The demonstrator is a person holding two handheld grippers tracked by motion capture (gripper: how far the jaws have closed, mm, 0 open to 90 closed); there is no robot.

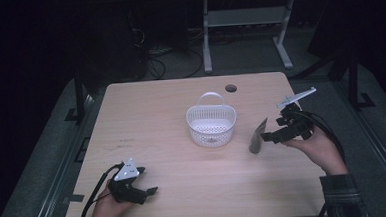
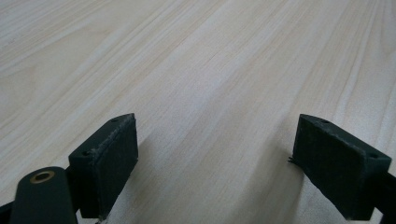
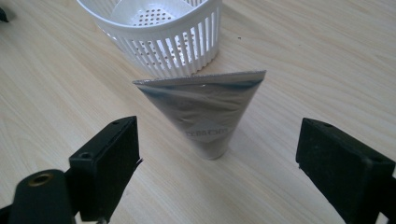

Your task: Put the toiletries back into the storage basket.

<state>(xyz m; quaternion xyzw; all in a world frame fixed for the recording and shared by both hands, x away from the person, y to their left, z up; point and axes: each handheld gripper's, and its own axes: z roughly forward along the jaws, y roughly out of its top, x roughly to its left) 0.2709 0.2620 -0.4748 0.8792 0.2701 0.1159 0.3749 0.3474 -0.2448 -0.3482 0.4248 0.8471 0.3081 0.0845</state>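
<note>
Silver crimped plastic tube [image 3: 208, 112] standing cap-down on pale wooden worktop [image 1: 156, 120], just before white slotted plastic basket [image 3: 159, 42]. Right gripper [image 3: 217, 163] fingers wide open, clear of tube. Left gripper [image 2: 215, 163] fingers open, holding nothing

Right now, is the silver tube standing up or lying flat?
Standing up: the tube rests on its narrow cap end, crimped flat end on top, beside the basket.

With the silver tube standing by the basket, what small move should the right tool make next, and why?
Probably ease the right tool forward around the tube and close: its jaws stand open on either side, not touching, and the tube stands on its cap just short of the white basket.
</note>
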